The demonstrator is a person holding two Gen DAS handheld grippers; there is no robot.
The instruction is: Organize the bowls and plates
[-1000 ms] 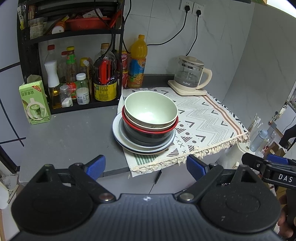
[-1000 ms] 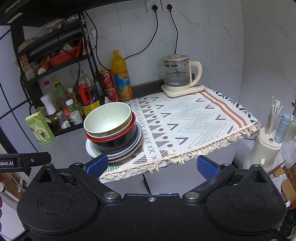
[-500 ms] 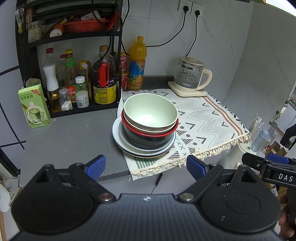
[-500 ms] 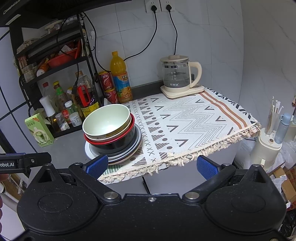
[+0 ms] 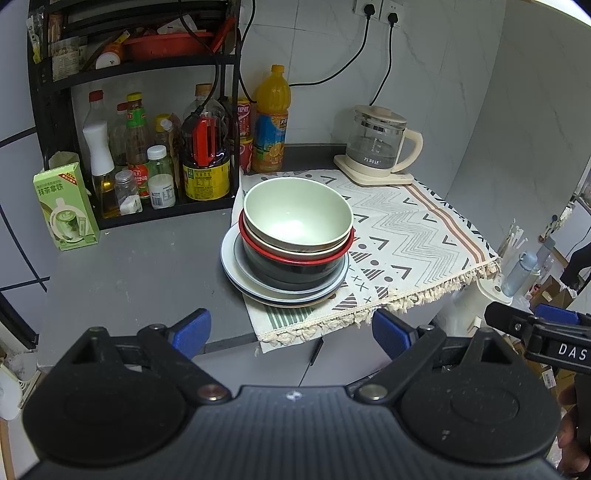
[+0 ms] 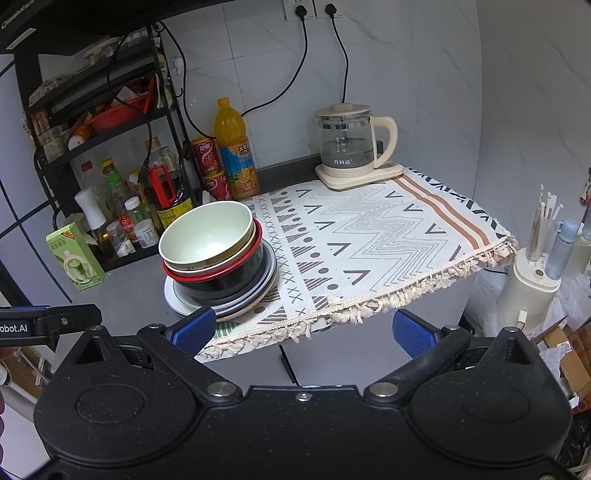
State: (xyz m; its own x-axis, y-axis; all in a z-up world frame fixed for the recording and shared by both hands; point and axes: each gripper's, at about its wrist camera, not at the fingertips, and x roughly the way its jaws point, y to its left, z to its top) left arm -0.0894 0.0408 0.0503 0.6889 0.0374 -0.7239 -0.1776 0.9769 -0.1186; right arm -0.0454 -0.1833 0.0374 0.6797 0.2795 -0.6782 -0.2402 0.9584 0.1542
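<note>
I hold my left tool (image 5: 290,332) and right tool (image 6: 303,330) angled down, both spread apart and empty, short of the stacked bowls (image 5: 297,225) on the counter (image 5: 147,277).

This is a small home kitchen corner. A grey countertop (image 5: 140,273) meets white tiled walls with 2 plugged-in wall sockets (image 5: 375,9). A black metal shelf rack (image 5: 55,85) holds sauce and oil bottles, seasoning jars and a red basin (image 5: 166,42). Beside the rack stand an orange juice bottle (image 5: 272,118) and red drink cans (image 6: 208,157). A glass electric kettle (image 6: 349,142) sits on its base at the back of a patterned, fringed cloth (image 6: 388,236). Bowls nested on stacked plates (image 5: 288,243) rest at the cloth's edge, and a green matcha latte box (image 5: 66,206) stands on the counter. Cardboard boxes (image 6: 574,347) lie on the floor nearby.
</note>
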